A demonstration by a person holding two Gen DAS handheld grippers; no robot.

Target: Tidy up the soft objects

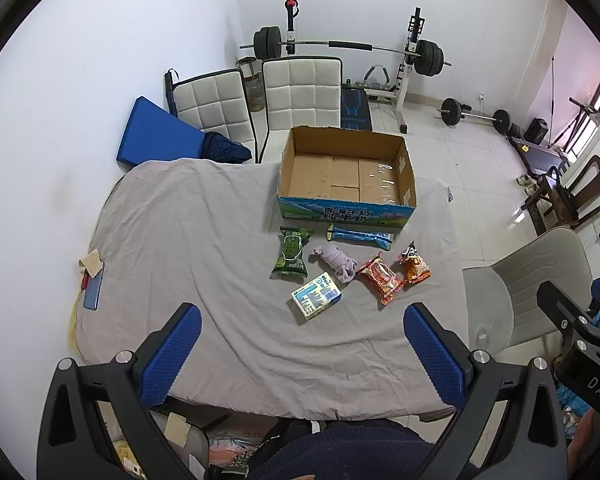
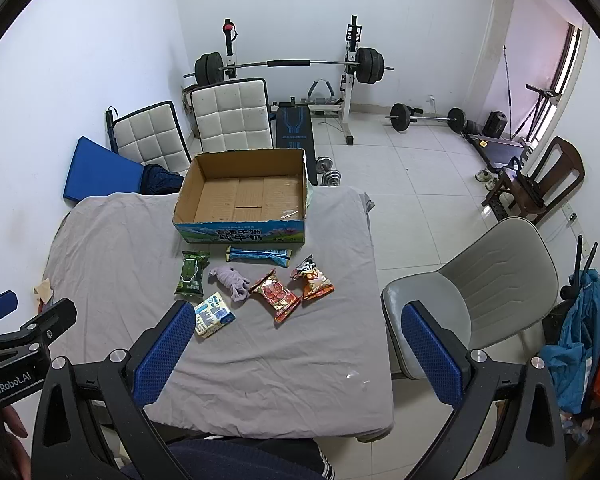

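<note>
An empty cardboard box (image 1: 346,174) (image 2: 242,196) stands at the far side of a table under a grey cloth (image 1: 204,248) (image 2: 120,256). In front of it lie a green wipes pack (image 1: 291,255) (image 2: 191,273), a blue packet (image 1: 360,236) (image 2: 259,255), a rolled lilac cloth (image 1: 336,261) (image 2: 232,280), a white tissue pack (image 1: 316,295) (image 2: 213,314), a red snack bag (image 1: 380,276) (image 2: 275,293) and an orange snack bag (image 1: 414,266) (image 2: 314,278). My left gripper (image 1: 302,360) and right gripper (image 2: 296,358) are both open and empty, held above the table's near edge.
Two white padded chairs (image 1: 300,92) and a blue mat (image 1: 156,136) stand behind the table. A grey chair (image 2: 480,292) is at the right. A phone (image 1: 94,286) lies at the table's left edge. Barbell rack (image 2: 292,66) and weights are at the back.
</note>
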